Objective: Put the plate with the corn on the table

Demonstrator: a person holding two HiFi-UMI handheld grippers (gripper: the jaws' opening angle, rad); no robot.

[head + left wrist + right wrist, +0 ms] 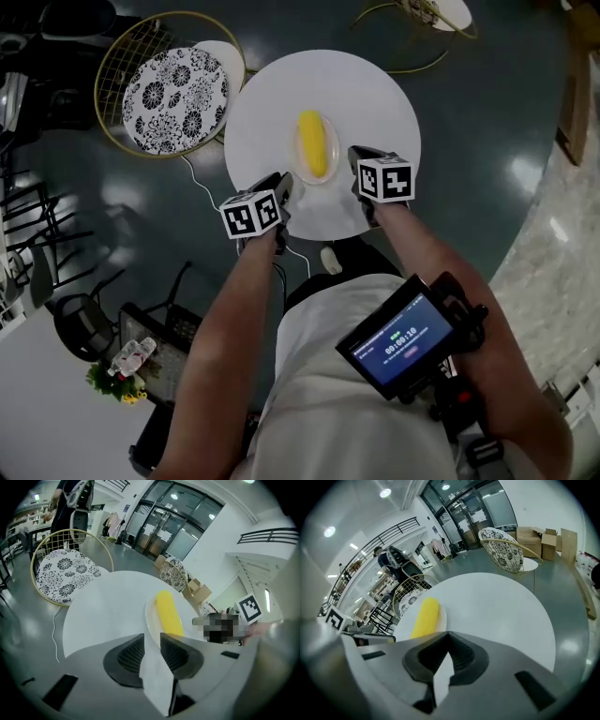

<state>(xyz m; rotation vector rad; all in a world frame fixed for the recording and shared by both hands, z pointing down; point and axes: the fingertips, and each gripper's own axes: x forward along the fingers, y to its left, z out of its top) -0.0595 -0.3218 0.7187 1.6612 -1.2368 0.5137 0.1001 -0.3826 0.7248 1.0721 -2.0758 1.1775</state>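
Starting with the head view: the plate [334,150] is seen lying flat near the middle of the round white desk [384,103], with the corn [312,142] laid lengthwise on it, so the set-down is judged as good as done. The left tongs [286,185] are held at the plate's 7 o'clock and the right tongs [360,157] at its 4 o'clock. That flanking position would suit a two-sided carry. Whether either tip touches the rim cannot be settled here, because the picture is dim and the near edge is covered by the tongs' own bodies.

Over to the left gripper view: the left tongs are shown released, with a clear gap between the pads and nothing pinched. The plate's rim is found just beyond that gap at 12 o'clock, its nearest stretch cut off by the pads. The area at 3 o'clock is blurred over and cannot be read.

Now the right gripper view: the right tongs are seen clenched tip to tip, on nothing. Only the corn and a sliver of plate are caught at 11 o'clock, and the rest is masked by the tongs' body. A patterned chair [506,550] is glimpsed beyond the desk at 1 o'clock.
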